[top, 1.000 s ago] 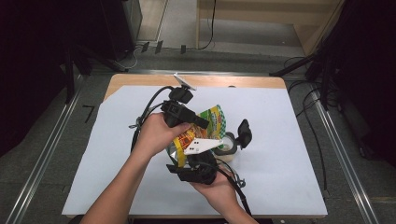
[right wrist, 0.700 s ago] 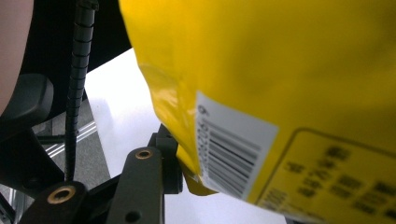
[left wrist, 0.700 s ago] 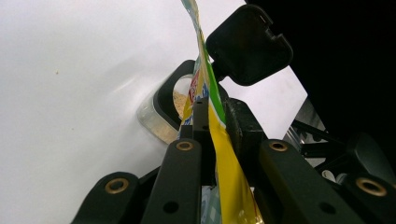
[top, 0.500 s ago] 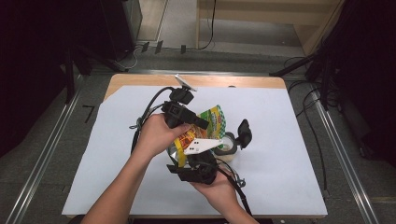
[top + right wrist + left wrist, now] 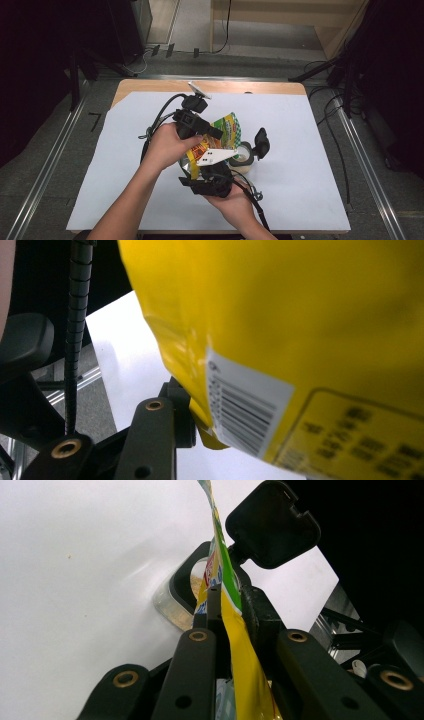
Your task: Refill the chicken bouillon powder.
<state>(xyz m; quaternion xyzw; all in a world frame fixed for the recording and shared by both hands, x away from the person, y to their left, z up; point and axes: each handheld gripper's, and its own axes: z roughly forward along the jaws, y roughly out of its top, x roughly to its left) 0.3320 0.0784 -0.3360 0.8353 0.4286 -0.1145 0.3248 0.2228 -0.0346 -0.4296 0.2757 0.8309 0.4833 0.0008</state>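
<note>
A yellow and green snack bag point(image 5: 227, 129) hangs tilted over a small clear jar point(image 5: 243, 156) whose black hinged lid point(image 5: 261, 142) stands open. My left gripper point(image 5: 214, 134) is shut on the bag's upper part; in the left gripper view the bag point(image 5: 235, 635) is pinched thin between the jaws, with the jar point(image 5: 181, 592) and lid point(image 5: 272, 524) just beyond. My right gripper point(image 5: 197, 167) holds the bag from below. In the right gripper view the bag's yellow back point(image 5: 300, 330), with its barcode, sits against the left jaw's pad at its lower corner and hides the other jaw.
A white sheet point(image 5: 310, 150) covers most of the wooden table point(image 5: 150, 85). Black cables point(image 5: 160, 112) trail from both grippers across the sheet. Metal rails point(image 5: 370, 170) run along both sides of the table, with dark equipment on the floor beyond.
</note>
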